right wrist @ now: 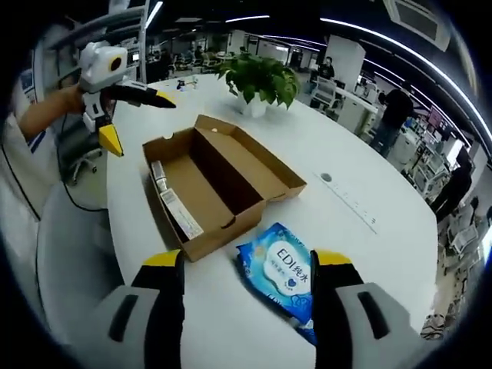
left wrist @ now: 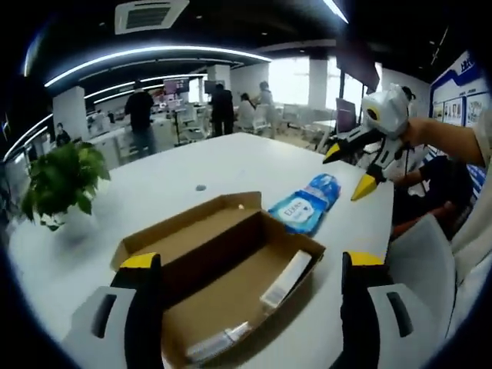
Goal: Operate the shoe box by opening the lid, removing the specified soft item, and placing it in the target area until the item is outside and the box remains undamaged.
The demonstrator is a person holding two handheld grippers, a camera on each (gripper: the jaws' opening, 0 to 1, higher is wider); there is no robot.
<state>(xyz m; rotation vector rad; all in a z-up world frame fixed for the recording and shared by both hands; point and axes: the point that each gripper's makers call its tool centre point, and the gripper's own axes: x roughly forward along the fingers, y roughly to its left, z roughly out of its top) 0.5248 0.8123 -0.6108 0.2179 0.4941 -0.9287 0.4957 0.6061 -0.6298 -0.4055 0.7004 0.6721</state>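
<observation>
Apparently most of the task is done, judging from layout only. Going L to R in the left gripper view: plant point(left wrist: 63, 181) at the far L table edge; then box point(left wrist: 223, 269) w/ lid folded back flat toward the far side, so the opening step looks complete; box sits on the white table point(left wrist: 231, 157), walls look square, no tear or crush visible. Inside: bare cardboard floor, plus a white label strip point(left wrist: 286, 278) along the R wall and a 2nd pale strip at the near corner, too blurred to ID. No soft item in the box. Just R of the box, apart from it by a small gap: blue wipes pack point(left wrist: 305, 204), lying flat on the table, i.e. already outside. Whether that spot is the target area I cannot tell, no marking seen. Further R, right gripper point(left wrist: 360, 167) in air above the table edge, fingers spread, nothing between them. Left gripper point(left wrist: 250, 265) low over the box, fingers spread wide on either side of it, holding nothing. Right gripper view agrees: box point(right wrist: 207, 181) open and empty but for the strips, pack point(right wrist: 280, 273) beside its near corner between the spread jaws, not pinched. Left to do, est.: confirm placement, maybe nothing more.
</observation>
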